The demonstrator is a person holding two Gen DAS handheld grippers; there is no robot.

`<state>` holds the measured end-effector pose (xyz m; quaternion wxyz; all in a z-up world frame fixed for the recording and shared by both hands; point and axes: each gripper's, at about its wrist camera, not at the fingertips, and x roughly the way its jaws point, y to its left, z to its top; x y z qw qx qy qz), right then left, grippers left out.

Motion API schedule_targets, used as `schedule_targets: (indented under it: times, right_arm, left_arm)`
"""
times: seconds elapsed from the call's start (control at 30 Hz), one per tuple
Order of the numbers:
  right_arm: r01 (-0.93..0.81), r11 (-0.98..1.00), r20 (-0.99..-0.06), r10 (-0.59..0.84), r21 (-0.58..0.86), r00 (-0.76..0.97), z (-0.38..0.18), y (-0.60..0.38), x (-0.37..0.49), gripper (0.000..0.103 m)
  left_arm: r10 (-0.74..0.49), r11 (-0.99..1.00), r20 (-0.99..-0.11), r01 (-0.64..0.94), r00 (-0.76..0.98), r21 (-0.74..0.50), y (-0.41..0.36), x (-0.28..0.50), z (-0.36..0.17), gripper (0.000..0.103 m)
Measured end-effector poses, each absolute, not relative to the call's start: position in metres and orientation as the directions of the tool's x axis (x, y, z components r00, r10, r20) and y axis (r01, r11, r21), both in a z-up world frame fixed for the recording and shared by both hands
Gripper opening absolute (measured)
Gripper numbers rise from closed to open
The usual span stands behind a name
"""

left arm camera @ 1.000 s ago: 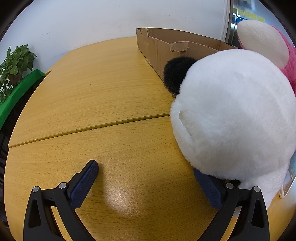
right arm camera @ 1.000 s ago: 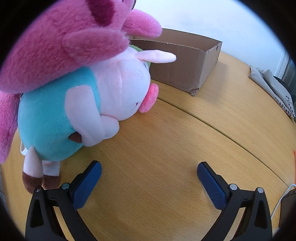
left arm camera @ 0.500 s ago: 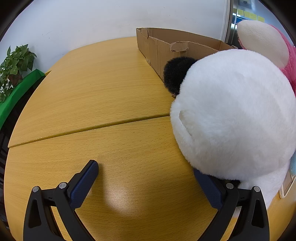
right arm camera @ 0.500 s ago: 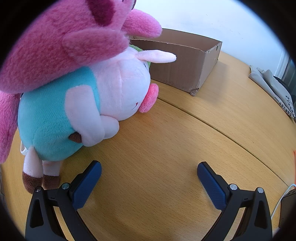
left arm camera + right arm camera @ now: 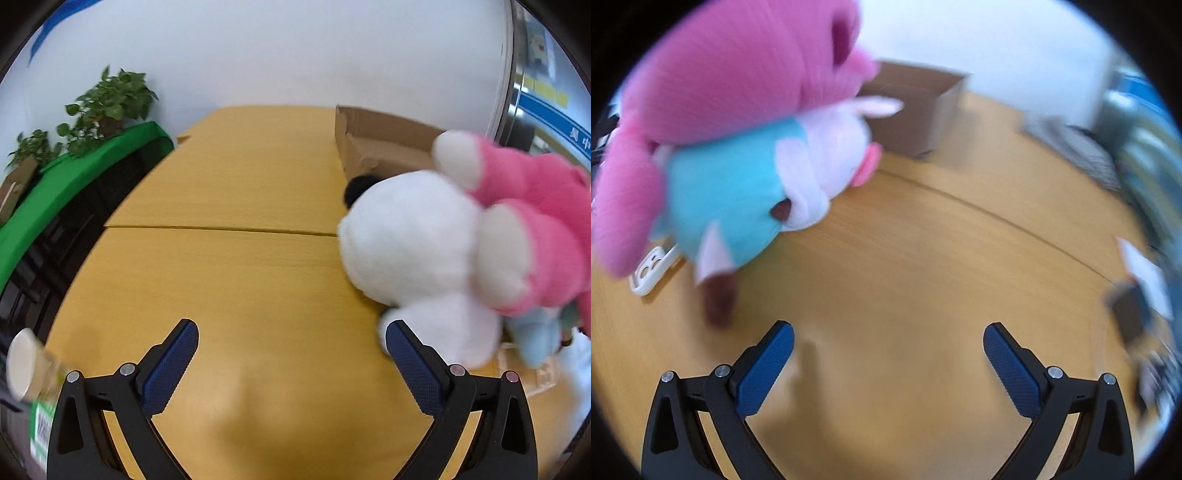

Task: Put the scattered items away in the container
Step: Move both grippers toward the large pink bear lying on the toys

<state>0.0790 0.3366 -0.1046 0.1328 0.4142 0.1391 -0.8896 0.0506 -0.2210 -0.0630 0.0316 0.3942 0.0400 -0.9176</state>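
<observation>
With both views motion-blurred, left gripper (image 5: 291, 350) and right gripper (image 5: 888, 352) sit spread wide and empty over the yellow wooden table (image 5: 236, 280), fluffy white plush toy (image 5: 413, 251) beside the brown cardboard box (image 5: 376, 136).

Plush toys: 3 – white (image 5: 413, 251), pink (image 5: 535, 236), teal-and-pink (image 5: 738, 192). Cardboard box (image 5: 376, 144): 1. Potted plants (image 5: 110, 99): 2.

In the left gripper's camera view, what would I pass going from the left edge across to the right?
Potted plant → green ledge → bare wooden table → white plush toy → pink plush toy.
</observation>
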Motion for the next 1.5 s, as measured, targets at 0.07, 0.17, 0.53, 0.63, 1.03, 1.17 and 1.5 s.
schedule_targets:
  times: [0.07,0.17,0.53,0.63,1.03,1.17,1.5]
  right_arm:
    - [0.276,-0.952,-0.739,-0.091,-0.132,-0.668,-0.078,0.333,0.104,0.102]
    - [0.219,-0.966,-0.641,-0.083,-0.136,-0.763,-0.033,0.302,0.139,0.102]
    - [0.164,-0.986,-0.611,-0.128,-0.003,-0.781,0.025,0.215,0.159,0.102]
    - [0.117,-0.993,-0.620,-0.090,-0.003,-0.779,0.022,0.214,0.157,0.102]
    - [0.080,-0.996,-0.618,-0.042,-0.033,-0.785,0.022,0.211,0.156,0.102]
    - [0.065,-0.998,-0.631,-0.032,-0.028,-0.775,0.019,0.212,0.149,0.102]
    - [0.073,-0.997,-0.652,-0.040,-0.024,-0.757,0.015,0.207,0.132,0.102]
  left_arm:
    - [-0.013,-0.995,-0.702,0.080,-0.712,-0.063,-0.202,0.076,-0.047,0.103]
    - [0.045,-0.994,-0.681,0.033,-0.731,-0.100,-0.174,0.109,-0.023,0.103]
    - [0.172,-0.979,-0.669,-0.050,-0.723,-0.198,-0.060,0.164,0.032,0.103]
    - [0.153,-0.986,-0.673,-0.068,-0.724,-0.151,-0.038,0.168,0.033,0.103]
    - [0.146,-0.989,-0.685,-0.094,-0.713,-0.112,-0.012,0.166,0.028,0.103]
    - [0.166,-0.986,-0.683,-0.099,-0.711,-0.137,-0.017,0.158,0.030,0.103]
    - [0.197,-0.980,-0.691,-0.113,-0.696,-0.166,-0.030,0.142,0.025,0.103]
